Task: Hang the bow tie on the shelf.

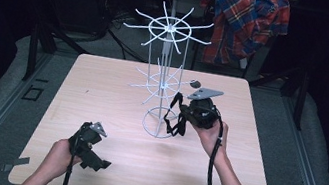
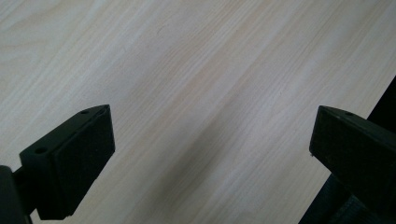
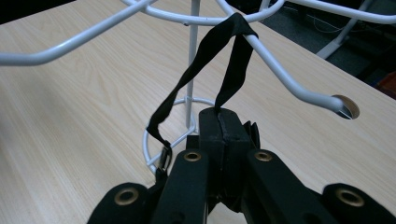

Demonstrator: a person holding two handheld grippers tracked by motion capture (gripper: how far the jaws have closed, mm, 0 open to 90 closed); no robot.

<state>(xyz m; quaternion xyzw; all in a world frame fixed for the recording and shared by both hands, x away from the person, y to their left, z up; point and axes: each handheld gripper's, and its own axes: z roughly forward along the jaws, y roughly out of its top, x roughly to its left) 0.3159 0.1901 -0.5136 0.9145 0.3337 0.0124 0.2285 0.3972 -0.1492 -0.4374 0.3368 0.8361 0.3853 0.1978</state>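
Over a white rack (image 3: 289, 88) arm, black strap (image 3: 205, 51) loops (close-up view).

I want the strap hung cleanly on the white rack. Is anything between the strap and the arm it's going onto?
Nothing visible blocks it. The black strap is already looped over a rack arm, while the right gripper is shut on its lower end. The arm's tip is free.
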